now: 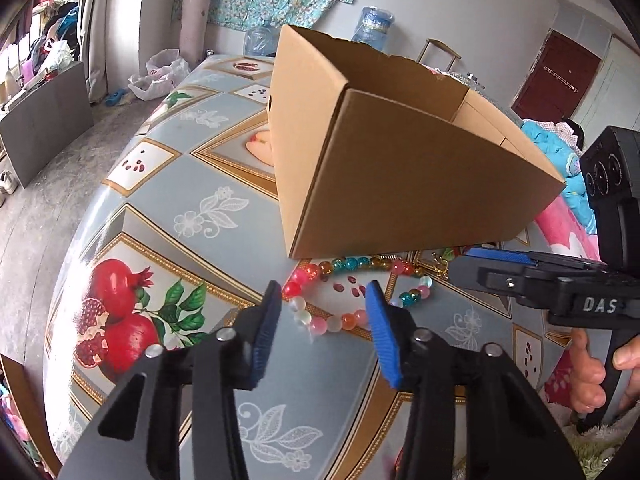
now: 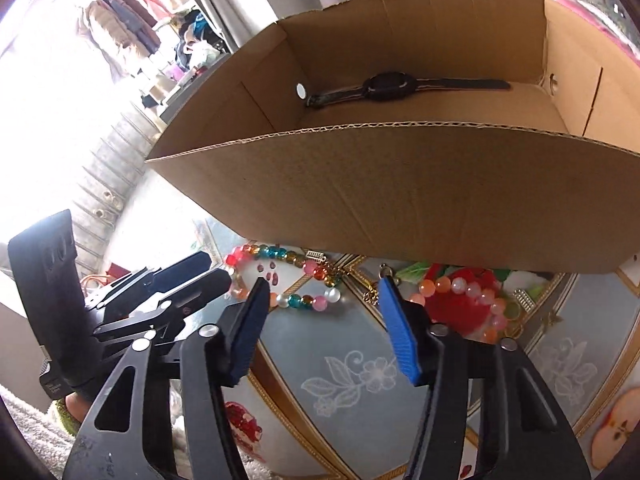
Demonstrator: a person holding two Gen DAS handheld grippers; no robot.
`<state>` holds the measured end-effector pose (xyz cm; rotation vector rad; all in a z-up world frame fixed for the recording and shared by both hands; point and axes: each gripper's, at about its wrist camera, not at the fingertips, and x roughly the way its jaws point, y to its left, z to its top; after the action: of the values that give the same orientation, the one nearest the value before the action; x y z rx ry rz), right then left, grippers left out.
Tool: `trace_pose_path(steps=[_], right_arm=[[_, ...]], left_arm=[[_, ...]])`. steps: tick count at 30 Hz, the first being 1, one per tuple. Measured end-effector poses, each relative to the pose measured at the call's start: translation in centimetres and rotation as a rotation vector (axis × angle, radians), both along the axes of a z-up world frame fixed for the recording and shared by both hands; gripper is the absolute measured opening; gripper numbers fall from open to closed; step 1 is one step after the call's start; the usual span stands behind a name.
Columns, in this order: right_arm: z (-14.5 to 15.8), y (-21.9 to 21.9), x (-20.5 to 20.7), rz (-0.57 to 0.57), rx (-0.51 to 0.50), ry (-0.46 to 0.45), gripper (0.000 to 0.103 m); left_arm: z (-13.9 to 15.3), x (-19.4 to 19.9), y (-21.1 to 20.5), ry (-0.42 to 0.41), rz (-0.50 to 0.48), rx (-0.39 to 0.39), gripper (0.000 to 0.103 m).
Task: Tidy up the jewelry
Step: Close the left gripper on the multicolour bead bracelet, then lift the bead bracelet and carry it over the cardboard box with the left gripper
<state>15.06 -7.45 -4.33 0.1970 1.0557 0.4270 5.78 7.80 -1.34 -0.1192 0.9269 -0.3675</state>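
Blue-padded left gripper [image 1: 324, 300] and right gripper [image 2: 322, 296], both mine, gape with nothing held. Just beyond the left's tips lies the multicoloured glass-bead bracelet [image 1: 352, 292], flat on the fruit-print tablecloth [image 1: 180, 208]; left is nearer. Far: brown cardboard box [image 2: 360, 200]. Only the right view shows the black wristwatch [image 2: 400, 87] inside and a pink-orange bead bracelet [image 2: 472, 300] at right.

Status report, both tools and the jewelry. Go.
Left tool open, over multicolor bead bracelet. Right tool open, empty. Watch already in cardboard box; pink-orange bracelet on table. Nothing blocking.
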Motion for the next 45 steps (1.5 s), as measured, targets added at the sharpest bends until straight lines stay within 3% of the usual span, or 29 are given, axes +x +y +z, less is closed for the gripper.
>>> trace_pose_path(steps=[4, 14, 32, 45], right_arm=[[-0.3, 0.4, 0.4, -0.002, -0.023, 0.012, 0.035], [-0.9, 2.4, 0.9, 0.050, -0.118, 0.034, 0.009], [-0.3, 1.8, -2.9, 0.091, -0.156, 0.038, 0.008], [-0.1, 1.5, -2.9, 0.094, -0.156, 0.025, 0.013]], left_arm=[[-0.3, 0.3, 0.0, 0.009, -0.008, 0.011, 0.027], [-1.3, 0.7, -0.1, 0.040, 0.007, 0.048, 0.016], [-0.7, -2.8, -1.5, 0.047, -0.052, 0.080, 0.015], [-1.4, -1.1, -3.1, 0.056, -0.076, 0.151, 0.015]])
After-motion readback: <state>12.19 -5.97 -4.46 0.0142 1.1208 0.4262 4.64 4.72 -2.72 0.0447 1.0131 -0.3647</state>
